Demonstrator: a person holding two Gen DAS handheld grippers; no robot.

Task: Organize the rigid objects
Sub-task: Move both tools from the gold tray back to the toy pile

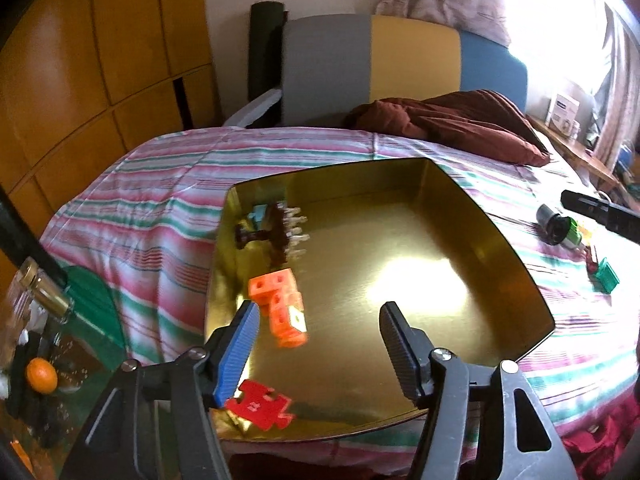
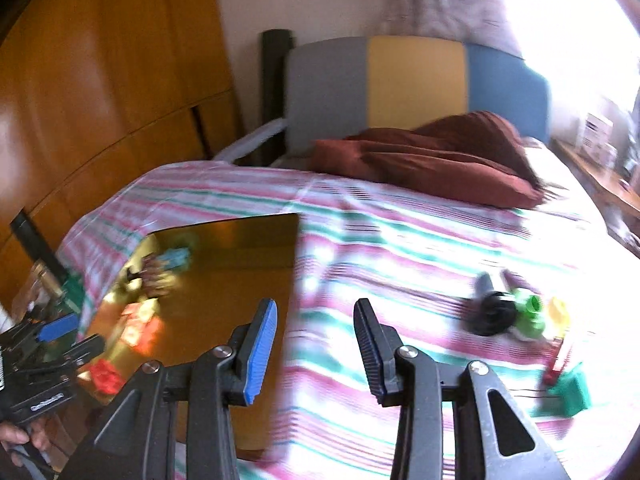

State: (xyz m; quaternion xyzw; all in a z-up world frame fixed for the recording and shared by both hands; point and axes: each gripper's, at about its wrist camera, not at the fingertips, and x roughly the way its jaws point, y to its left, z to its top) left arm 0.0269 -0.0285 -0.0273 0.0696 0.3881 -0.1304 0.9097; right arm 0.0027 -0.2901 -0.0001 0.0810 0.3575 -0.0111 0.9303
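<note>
A shallow gold tray (image 1: 420, 232) lies on the striped bedspread. It holds a brown brush-like piece (image 1: 280, 232), a small blue piece (image 1: 258, 213), a blurred orange cube cluster (image 1: 285, 312) and a flat red puzzle-shaped piece (image 1: 260, 403). My left gripper (image 1: 320, 340) is open over the tray's near left part. The orange cluster is just right of its blue pad (image 1: 244, 344), and the black pad stands well clear of it. My right gripper (image 2: 316, 340) is open and empty over the tray's right edge (image 2: 296, 280). Loose pieces lie to its right: a black cylinder (image 2: 494, 314), a light green piece (image 2: 530, 316), a yellow piece (image 2: 558, 311) and a green block (image 2: 570, 394).
A maroon pillow (image 1: 460, 120) lies at the bed's far end before a grey, yellow and blue headboard (image 1: 400, 56). A wooden wardrobe (image 1: 100, 60) stands left. A glass-topped side table (image 1: 88, 320) with an orange fruit (image 1: 41, 375) sits at near left. A cluttered shelf (image 1: 580, 148) lines the right.
</note>
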